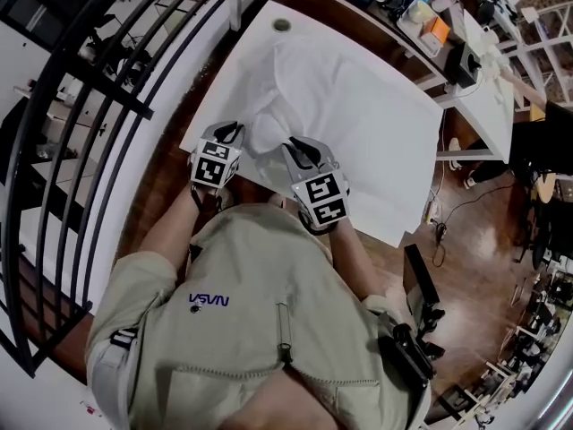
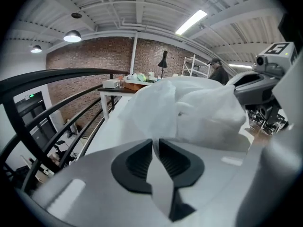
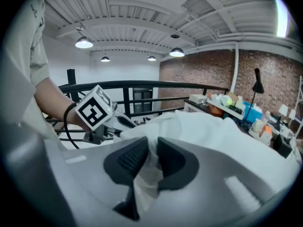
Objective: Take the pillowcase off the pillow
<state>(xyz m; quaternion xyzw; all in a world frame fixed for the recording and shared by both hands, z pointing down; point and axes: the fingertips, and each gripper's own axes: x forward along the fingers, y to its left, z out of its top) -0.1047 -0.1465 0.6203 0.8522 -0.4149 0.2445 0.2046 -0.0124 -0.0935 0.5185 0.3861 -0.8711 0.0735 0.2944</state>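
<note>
A white pillow in its white pillowcase [image 1: 349,115] lies on the white table [image 1: 233,65]. Its near end is bunched up [image 1: 267,131] between my two grippers. My left gripper [image 1: 236,133] holds a thin fold of the pillowcase [image 2: 189,108] between nearly closed jaws [image 2: 155,150]. To its right, my right gripper [image 1: 297,147] is shut on a crumpled wad of the same fabric [image 3: 150,169]. The right gripper's jaws [image 3: 152,156] show the cloth [image 3: 208,131] rising beyond them. The two grippers are close together at the table's near edge.
A black curved railing [image 1: 98,88] runs along the left of the table. A round cable hole [image 1: 281,25] sits at the table's far corner. Cluttered desks [image 1: 421,12] stand at the upper right, and black equipment [image 1: 419,285] stands on the wooden floor at the right.
</note>
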